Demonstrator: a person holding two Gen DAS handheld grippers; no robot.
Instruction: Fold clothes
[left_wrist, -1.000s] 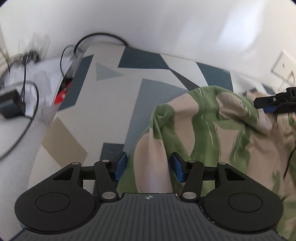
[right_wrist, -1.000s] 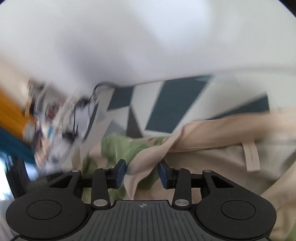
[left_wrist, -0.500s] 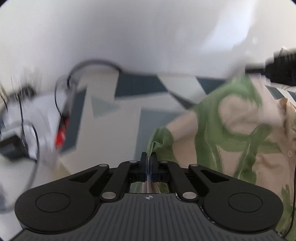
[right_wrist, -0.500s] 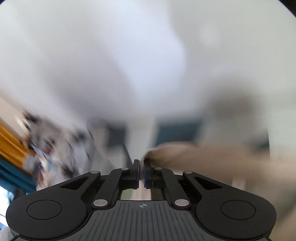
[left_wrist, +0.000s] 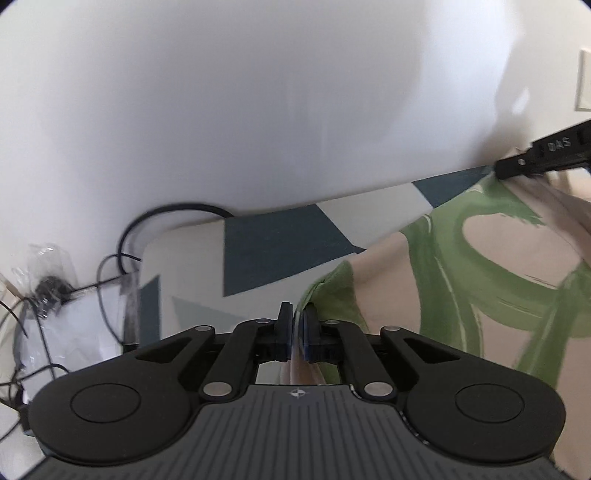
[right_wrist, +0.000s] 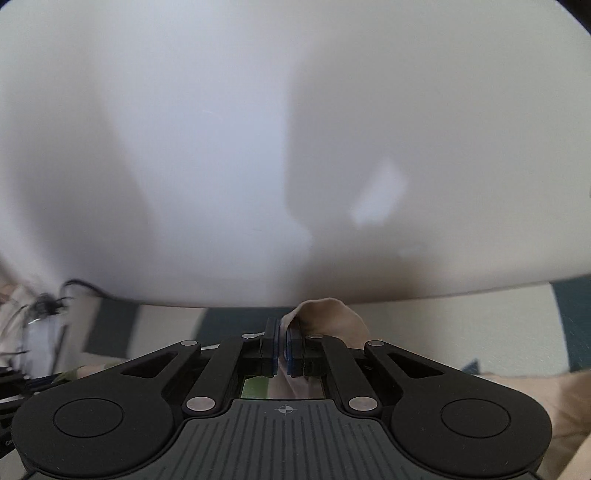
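Looking at the big stuff first: a white wall (left_wrist: 258, 110) is filling most of both views, and under it a surface covered in a blue, grey and cream geometric print (left_wrist: 273, 251) is spreading out, with a tangle of black cables (left_wrist: 122, 254) and some clear plastic sitting off at its left edge.

The garment (left_wrist: 480, 280), beige with big green brush swirls, is hanging up off that surface, stretched between the two tools. In the left wrist view it's running from the left gripper (left_wrist: 296, 325) up and away to the right, where the right gripper's black fingers (left_wrist: 535, 158) are pinching the far top edge. So the long axis of the held edge is going left-low to right-high, and the cloth is draping below that line.

Both tools are clamped down on fabric: the left one is biting a green corner, and the right gripper (right_wrist: 282, 347) is squeezing a beige fold that's poking out past its pads.

My guess is whatever comes next depends on keeping that edge taut between the two, since each hand owns one end. How far along the folding is, I can't say from this.
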